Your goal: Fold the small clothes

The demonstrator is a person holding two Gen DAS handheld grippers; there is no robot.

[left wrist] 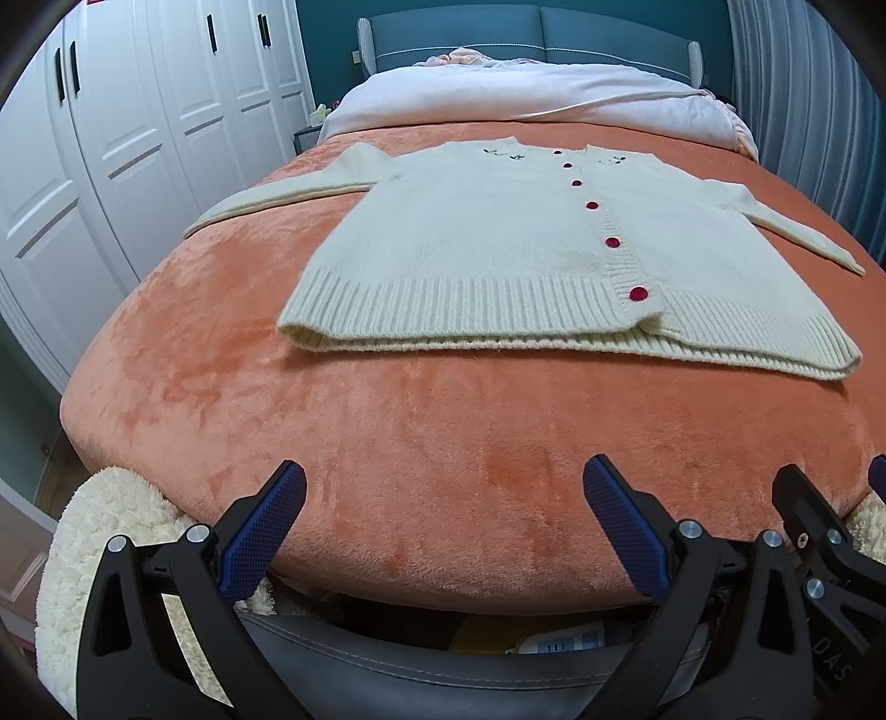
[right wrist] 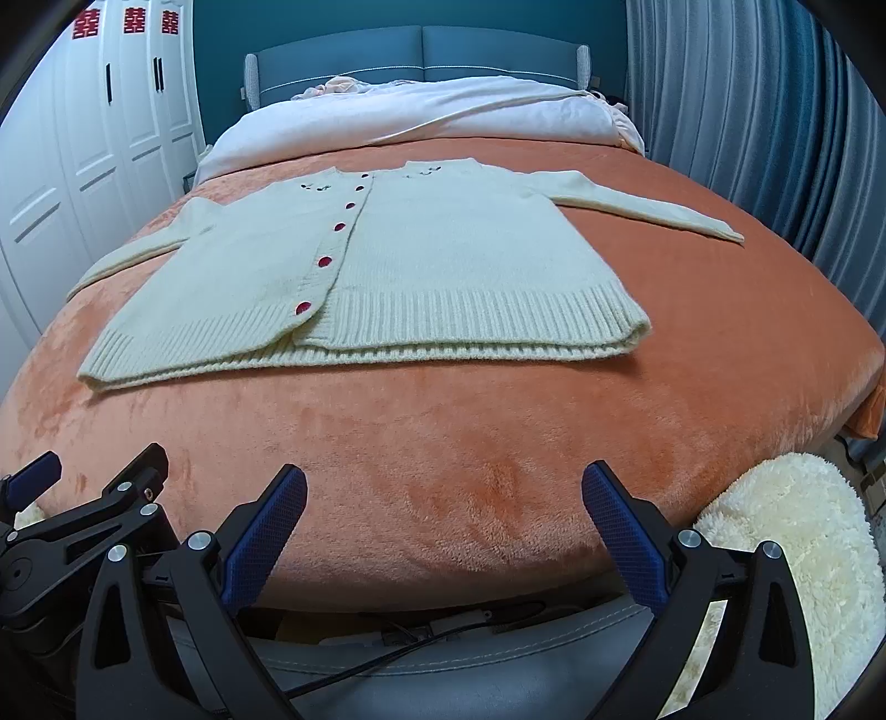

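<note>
A small cream knit cardigan [left wrist: 498,243] with dark red buttons lies flat and buttoned on the orange blanket [left wrist: 387,421], hem towards me, both sleeves spread out sideways. It also shows in the right wrist view [right wrist: 432,260]. My left gripper [left wrist: 443,487] is open and empty, hovering over the blanket's near edge, well short of the hem. My right gripper [right wrist: 443,487] is open and empty at the same distance, just right of the left one. The right gripper's fingers [left wrist: 797,498] show in the left view, and the left gripper's fingers [right wrist: 138,471] in the right view.
The blanket [right wrist: 498,421] covers the foot of a bed with a white duvet [left wrist: 531,99] and blue headboard [left wrist: 531,33] beyond. White wardrobes [left wrist: 111,138] stand on the left, curtains [right wrist: 775,111] on the right. Fluffy cream rugs [left wrist: 111,554] [right wrist: 803,554] lie beside the bed.
</note>
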